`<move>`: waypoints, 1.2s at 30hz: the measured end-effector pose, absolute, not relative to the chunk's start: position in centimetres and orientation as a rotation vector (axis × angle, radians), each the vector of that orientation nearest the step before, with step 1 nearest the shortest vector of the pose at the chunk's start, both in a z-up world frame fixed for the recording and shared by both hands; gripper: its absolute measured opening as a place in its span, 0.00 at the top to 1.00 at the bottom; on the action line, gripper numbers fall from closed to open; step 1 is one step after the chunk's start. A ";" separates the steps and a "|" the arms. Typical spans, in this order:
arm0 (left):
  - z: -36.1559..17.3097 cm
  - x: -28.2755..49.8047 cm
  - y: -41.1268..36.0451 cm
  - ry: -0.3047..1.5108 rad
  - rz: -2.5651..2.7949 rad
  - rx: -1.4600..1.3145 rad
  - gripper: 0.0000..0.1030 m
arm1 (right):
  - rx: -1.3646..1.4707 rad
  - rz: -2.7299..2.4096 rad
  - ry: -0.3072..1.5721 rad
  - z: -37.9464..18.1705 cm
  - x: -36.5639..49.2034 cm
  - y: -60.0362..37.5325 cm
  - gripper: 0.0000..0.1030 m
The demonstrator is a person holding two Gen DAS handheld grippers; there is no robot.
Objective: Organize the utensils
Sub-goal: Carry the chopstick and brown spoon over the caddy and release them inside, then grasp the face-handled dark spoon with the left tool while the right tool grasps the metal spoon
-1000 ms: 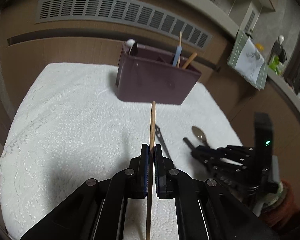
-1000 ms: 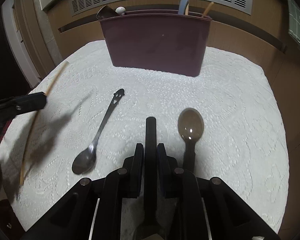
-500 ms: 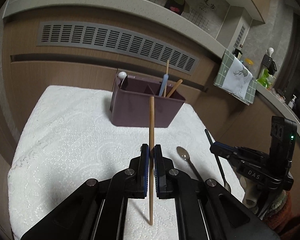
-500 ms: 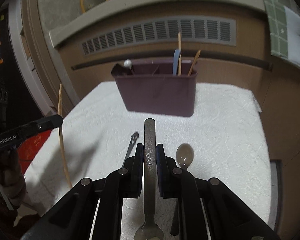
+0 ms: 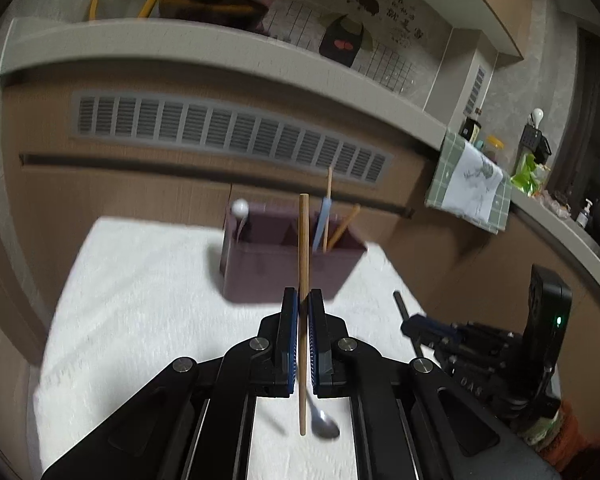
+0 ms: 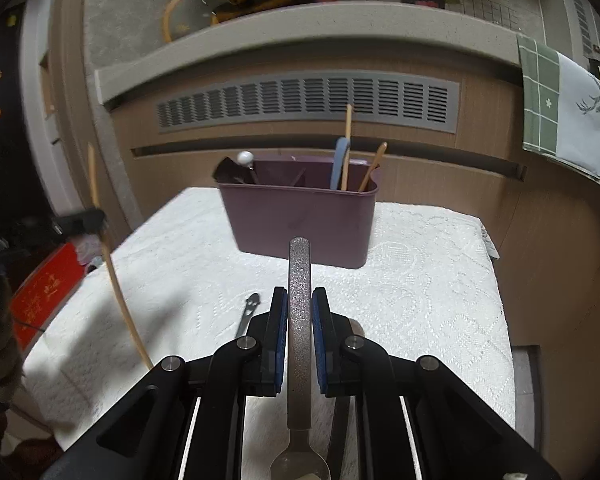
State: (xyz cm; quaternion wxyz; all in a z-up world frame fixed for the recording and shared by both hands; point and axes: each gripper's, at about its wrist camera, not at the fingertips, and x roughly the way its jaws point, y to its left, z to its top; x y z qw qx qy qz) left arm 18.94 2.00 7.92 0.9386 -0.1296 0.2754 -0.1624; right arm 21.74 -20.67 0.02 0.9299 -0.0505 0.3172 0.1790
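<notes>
Left wrist view: slim, pale wooden chopstick (image 5: 303, 264) stands upright.

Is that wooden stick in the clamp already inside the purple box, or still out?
Out. The wooden chopstick stands upright, pinched in the left gripper, short of the purple holder.

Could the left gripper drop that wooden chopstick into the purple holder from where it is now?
Probably yes: the left gripper holds the wooden chopstick upright, and nothing stands between it and the purple plastic holder.
</notes>
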 end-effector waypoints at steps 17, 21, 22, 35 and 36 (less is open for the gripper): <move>17.3 32.2 2.0 0.295 -0.340 -0.213 0.95 | -0.007 0.363 0.048 13.7 31.7 -17.5 0.89; 14.8 35.1 1.9 0.351 -0.342 -0.237 0.95 | -0.004 0.362 0.105 11.2 34.9 -16.3 0.89; 14.1 35.7 1.8 0.363 -0.342 -0.239 0.95 | 0.000 0.359 0.119 10.6 35.7 -16.2 0.89; 6.2 37.8 -0.6 0.557 -0.410 -0.221 0.83 | 0.040 0.449 0.432 2.8 39.9 -18.3 0.80; 6.1 37.4 -0.5 0.559 -0.404 -0.225 0.79 | 0.034 0.432 0.430 2.8 39.2 -18.7 0.80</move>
